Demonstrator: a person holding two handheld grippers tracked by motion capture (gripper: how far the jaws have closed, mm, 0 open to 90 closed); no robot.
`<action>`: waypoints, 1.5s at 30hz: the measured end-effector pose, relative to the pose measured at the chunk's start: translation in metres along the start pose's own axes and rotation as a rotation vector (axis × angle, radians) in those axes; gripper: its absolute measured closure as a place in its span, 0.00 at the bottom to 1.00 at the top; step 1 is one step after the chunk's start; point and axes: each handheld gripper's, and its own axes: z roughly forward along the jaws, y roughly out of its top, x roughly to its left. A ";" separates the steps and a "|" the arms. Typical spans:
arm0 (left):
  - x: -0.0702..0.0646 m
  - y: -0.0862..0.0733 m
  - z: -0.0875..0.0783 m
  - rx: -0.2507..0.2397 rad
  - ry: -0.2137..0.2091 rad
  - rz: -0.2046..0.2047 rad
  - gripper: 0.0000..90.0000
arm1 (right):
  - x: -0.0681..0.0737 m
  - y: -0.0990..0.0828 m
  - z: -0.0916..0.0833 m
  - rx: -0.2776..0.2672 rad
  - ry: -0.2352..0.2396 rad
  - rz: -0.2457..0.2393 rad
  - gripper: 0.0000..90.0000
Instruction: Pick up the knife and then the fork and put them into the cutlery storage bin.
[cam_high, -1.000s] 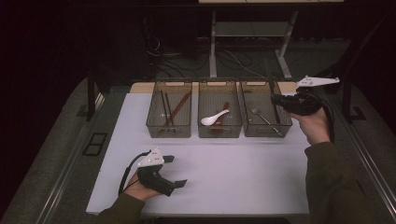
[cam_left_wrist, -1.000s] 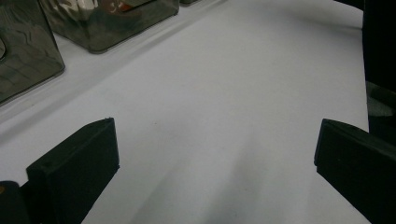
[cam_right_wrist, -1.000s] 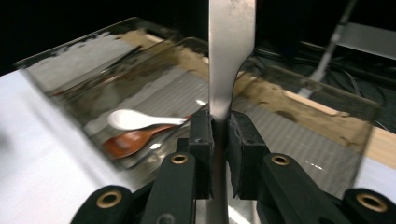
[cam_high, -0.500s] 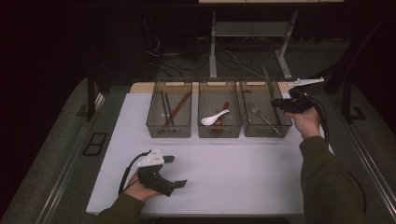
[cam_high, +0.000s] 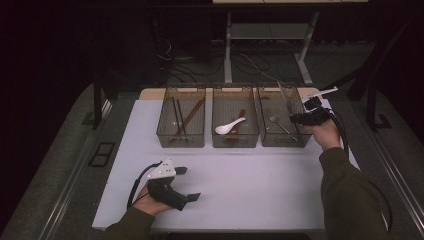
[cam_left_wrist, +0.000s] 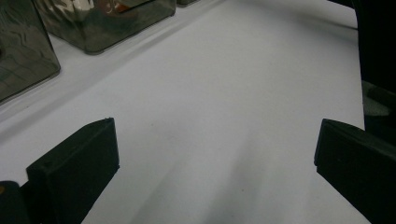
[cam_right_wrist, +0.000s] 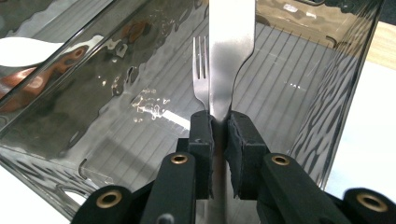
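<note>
One claw (cam_right_wrist: 219, 128) gripping knife (cam_right_wrist: 231, 51), over bin (cam_right_wrist: 327, 93)

No readable text, label, brand, number or sign appears on anything here.

Jaws apart above white table (cam_left_wrist: 224, 107)

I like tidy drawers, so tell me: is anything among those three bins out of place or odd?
Nothing stands out. Chopsticks, spoons and a fork lie sorted in separate bins; the right tool grips a flat metal utensil over the fork's bin.
</note>
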 end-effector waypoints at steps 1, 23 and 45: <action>0.000 0.000 0.000 0.000 0.001 0.001 0.00 | 0.000 0.000 0.000 0.007 -0.001 0.003 0.89; -0.001 0.001 0.000 -0.002 -0.004 0.005 0.00 | 0.008 0.004 0.017 0.042 -0.005 -0.016 0.75; -0.002 0.001 0.001 0.004 0.000 0.008 0.00 | 0.025 0.002 -0.007 -0.145 0.009 0.018 0.22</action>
